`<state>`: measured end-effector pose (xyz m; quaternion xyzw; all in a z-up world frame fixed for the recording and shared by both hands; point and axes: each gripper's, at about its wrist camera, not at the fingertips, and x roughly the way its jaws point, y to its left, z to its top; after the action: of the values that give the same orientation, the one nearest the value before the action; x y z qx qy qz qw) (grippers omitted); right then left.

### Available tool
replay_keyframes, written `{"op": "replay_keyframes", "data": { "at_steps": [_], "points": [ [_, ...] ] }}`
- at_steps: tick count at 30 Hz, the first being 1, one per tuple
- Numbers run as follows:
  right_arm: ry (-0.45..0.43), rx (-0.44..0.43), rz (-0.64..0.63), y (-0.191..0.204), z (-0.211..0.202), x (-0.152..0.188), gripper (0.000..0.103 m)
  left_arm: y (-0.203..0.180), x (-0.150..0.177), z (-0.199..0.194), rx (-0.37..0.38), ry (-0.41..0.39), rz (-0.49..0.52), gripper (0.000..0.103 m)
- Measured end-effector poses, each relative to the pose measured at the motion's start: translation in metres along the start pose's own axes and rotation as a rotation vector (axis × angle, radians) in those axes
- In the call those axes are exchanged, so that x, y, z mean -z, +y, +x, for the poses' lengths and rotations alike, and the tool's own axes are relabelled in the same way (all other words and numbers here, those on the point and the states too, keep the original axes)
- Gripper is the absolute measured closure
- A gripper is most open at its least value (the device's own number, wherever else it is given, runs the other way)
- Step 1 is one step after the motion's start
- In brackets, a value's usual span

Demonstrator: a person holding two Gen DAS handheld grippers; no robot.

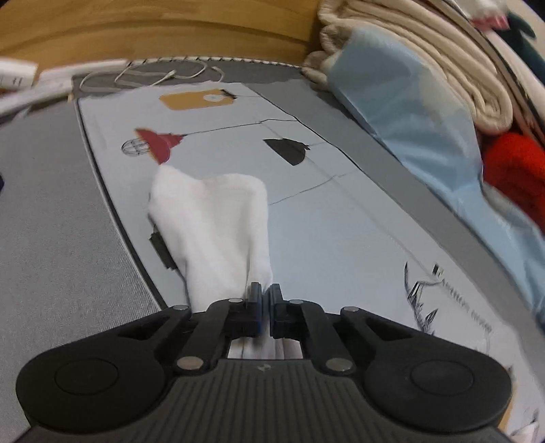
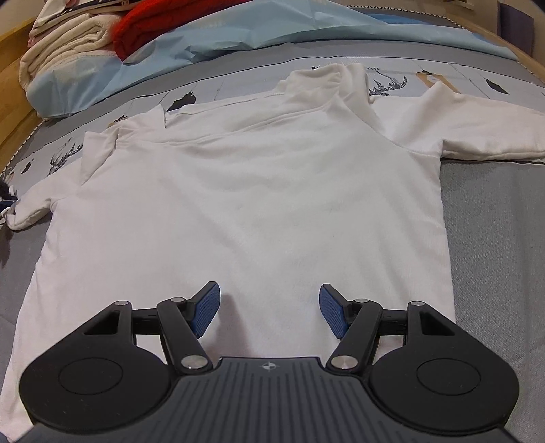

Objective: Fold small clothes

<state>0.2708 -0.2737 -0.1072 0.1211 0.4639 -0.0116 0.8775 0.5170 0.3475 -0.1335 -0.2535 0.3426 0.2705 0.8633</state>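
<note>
A small white long-sleeved shirt lies spread flat on the printed grey bed cover, collar at the far side. My right gripper hovers over the shirt's near hem, open, its blue pads wide apart with nothing between them. In the left wrist view one white sleeve runs from the fingertips away to the upper left. My left gripper is shut on the near end of that sleeve, and white fabric shows behind the closed fingers.
Folded cream blankets, a light blue sheet and a red knit item are piled along one side of the bed. A white cable lies near the wooden bed frame.
</note>
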Motion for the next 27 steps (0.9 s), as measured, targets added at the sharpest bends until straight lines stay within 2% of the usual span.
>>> {"op": "replay_keyframes", "data": {
  "at_steps": [4, 7, 8, 10, 13, 15, 17, 18, 19, 20, 21, 22, 23, 24, 25, 27],
  "points": [
    [0.002, -0.001, 0.009, 0.0, -0.002, -0.001, 0.036, 0.001, -0.003, -0.022, -0.014, -0.036, -0.028, 0.103],
    [0.005, -0.013, 0.026, -0.002, -0.005, -0.002, 0.036, -0.023, -0.011, -0.061, 0.083, -0.09, 0.018, 0.103],
    [0.004, -0.015, 0.032, -0.003, -0.006, -0.003, 0.036, -0.036, -0.012, -0.076, 0.136, -0.1, 0.041, 0.103],
    [0.001, -0.02, 0.042, -0.005, -0.007, -0.004, 0.036, -0.072, -0.009, -0.119, 0.313, -0.103, 0.095, 0.103],
    [-0.01, -0.027, 0.061, -0.007, -0.011, -0.007, 0.036, -0.13, 0.023, -0.188, 0.565, -0.097, 0.24, 0.103],
    [-0.02, -0.028, 0.068, -0.007, -0.013, -0.007, 0.036, -0.169, 0.066, -0.228, 0.713, -0.044, 0.366, 0.103],
    [-0.028, -0.029, 0.072, -0.008, -0.016, -0.008, 0.036, -0.202, 0.125, -0.252, 0.823, 0.078, 0.519, 0.102],
    [-0.032, -0.027, 0.073, -0.01, -0.017, -0.008, 0.036, -0.212, 0.155, -0.254, 0.861, 0.154, 0.553, 0.099],
    [-0.033, -0.026, 0.075, -0.01, -0.017, -0.008, 0.036, -0.219, 0.188, -0.249, 0.876, 0.274, 0.569, 0.095],
    [-0.031, -0.027, 0.078, -0.012, -0.017, -0.009, 0.036, -0.223, 0.21, -0.241, 0.868, 0.38, 0.583, 0.085],
    [-0.03, -0.027, 0.088, -0.014, -0.018, -0.01, 0.036, -0.222, 0.229, -0.233, 0.839, 0.463, 0.583, 0.081],
    [-0.031, -0.027, 0.104, -0.017, -0.018, -0.011, 0.036, -0.215, 0.241, -0.227, 0.789, 0.5, 0.568, 0.08],
    [-0.035, -0.033, 0.118, -0.02, -0.02, -0.011, 0.036, -0.203, 0.246, -0.224, 0.743, 0.501, 0.547, 0.076],
    [-0.043, -0.043, 0.137, -0.024, -0.022, -0.012, 0.036, -0.189, 0.246, -0.222, 0.704, 0.492, 0.519, 0.063],
    [-0.052, -0.055, 0.154, -0.028, -0.026, -0.013, 0.036, -0.174, 0.243, -0.221, 0.655, 0.473, 0.486, 0.056],
    [-0.071, -0.08, 0.182, -0.035, -0.032, -0.014, 0.036, -0.146, 0.228, -0.224, 0.537, 0.373, 0.448, 0.04]
  ]
}}
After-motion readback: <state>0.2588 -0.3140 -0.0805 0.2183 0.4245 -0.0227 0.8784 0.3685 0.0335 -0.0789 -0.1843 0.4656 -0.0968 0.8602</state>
